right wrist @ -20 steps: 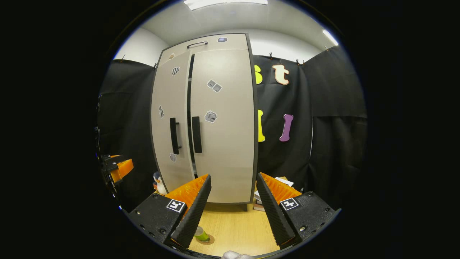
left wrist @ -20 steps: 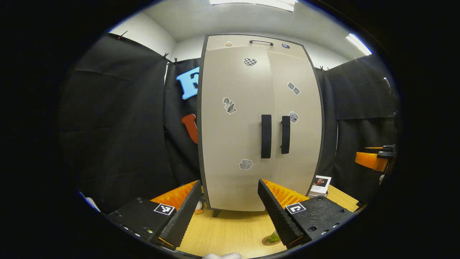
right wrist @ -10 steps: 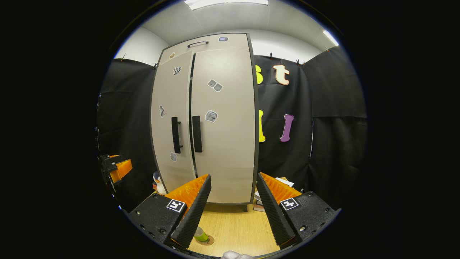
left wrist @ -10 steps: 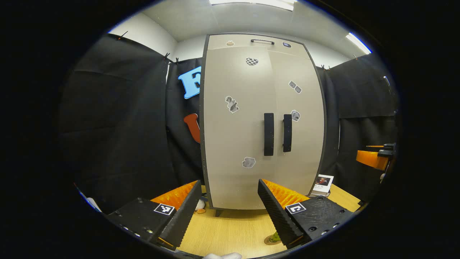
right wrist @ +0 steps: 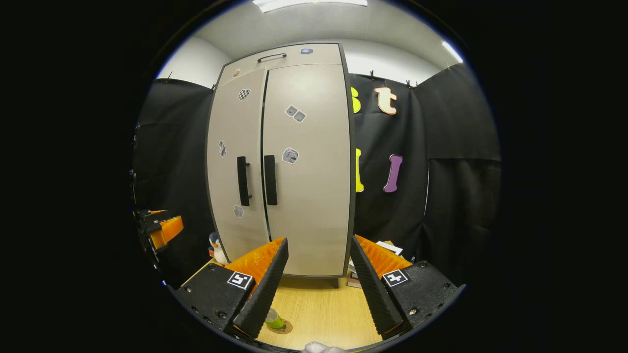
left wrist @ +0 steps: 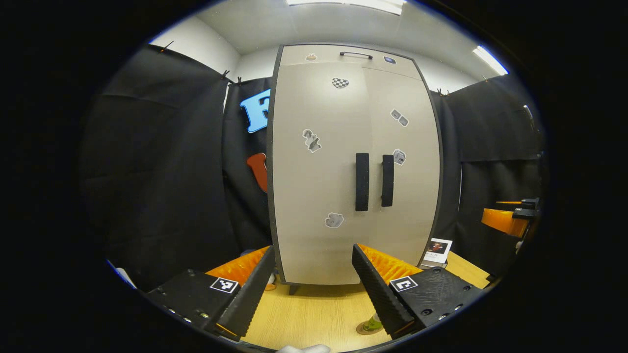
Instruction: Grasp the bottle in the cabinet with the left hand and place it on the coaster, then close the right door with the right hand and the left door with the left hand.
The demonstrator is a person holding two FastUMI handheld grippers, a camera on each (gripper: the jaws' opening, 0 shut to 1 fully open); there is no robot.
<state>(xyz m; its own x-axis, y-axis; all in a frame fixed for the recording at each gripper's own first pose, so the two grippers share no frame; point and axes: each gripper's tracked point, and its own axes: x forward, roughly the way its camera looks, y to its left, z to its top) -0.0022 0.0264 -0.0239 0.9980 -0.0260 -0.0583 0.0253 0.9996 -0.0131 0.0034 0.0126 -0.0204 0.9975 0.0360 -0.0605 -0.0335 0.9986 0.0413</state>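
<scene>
The beige cabinet point(left wrist: 319, 196) stands shut, its two black handles point(left wrist: 362, 181) side by side. In the right gripper view a thin dark seam runs between the cabinet's point(right wrist: 309, 196) left and right doors. A green bottle point(right wrist: 274, 319) stands on a round coaster point(right wrist: 284, 327) on the wooden table; in the left gripper view the bottle point(left wrist: 373, 323) peeks out behind one finger. My left gripper point(left wrist: 312, 264) is open and holds nothing, a short way back from the doors. My right gripper point(right wrist: 319, 260) is likewise open and empty. Each gripper appears at the other view's edge point(left wrist: 508, 219) point(right wrist: 162, 228).
A small penguin toy point(right wrist: 215, 245) stands at the cabinet's left foot. Books point(right wrist: 354, 277) and a picture card point(left wrist: 437, 247) lie by its right foot. Black cloth walls close in on both sides. Bare wooden table point(right wrist: 319, 314) lies in front of the cabinet.
The gap between the two doors has narrowed to a thin seam as the left door swung in. Both grippers stay open and have barely shifted.
</scene>
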